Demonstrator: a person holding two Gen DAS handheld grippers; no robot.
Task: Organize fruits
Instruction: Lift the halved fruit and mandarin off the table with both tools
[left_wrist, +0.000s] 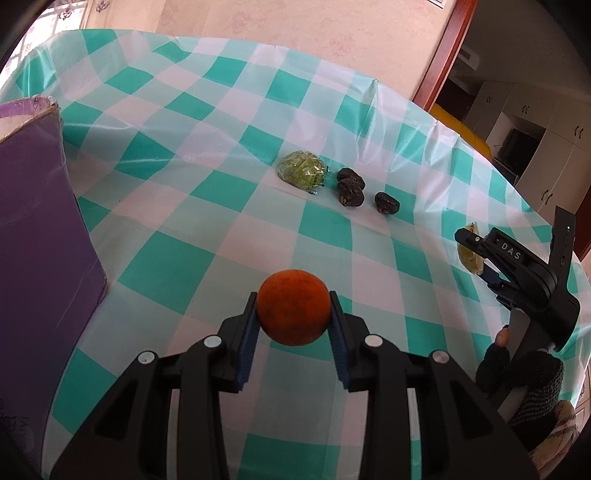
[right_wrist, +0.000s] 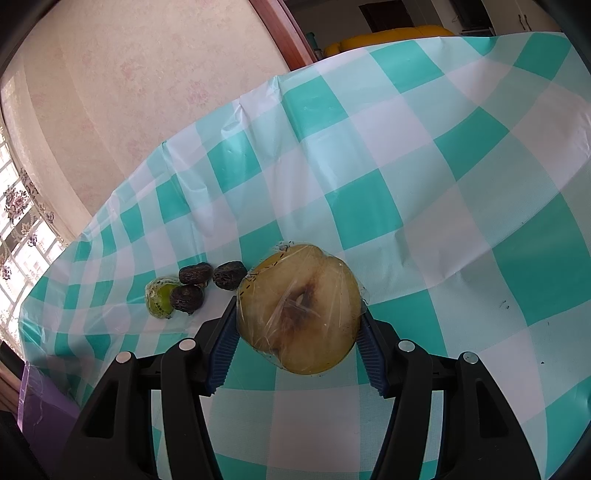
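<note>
1. An orange (left_wrist: 293, 307) is clamped in the left gripper (left_wrist: 293, 314), right of the purple box (left_wrist: 40, 229).
2. A wrapped halved fruit (right_wrist: 299, 308) is clamped in the right gripper (right_wrist: 297, 332).
3. Three dark fruits (left_wrist: 351, 186) and a wrapped green fruit (left_wrist: 301, 170) are left on the tablecloth (left_wrist: 207, 221), beyond the box; nothing is seen sorted.

dates (left_wrist: 351, 186) right of wrapped fruit (left_wrist: 301, 170), apparently touching

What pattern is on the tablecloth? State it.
Teal-and-white checks on the tablecloth, clearest in the right wrist view.
</note>
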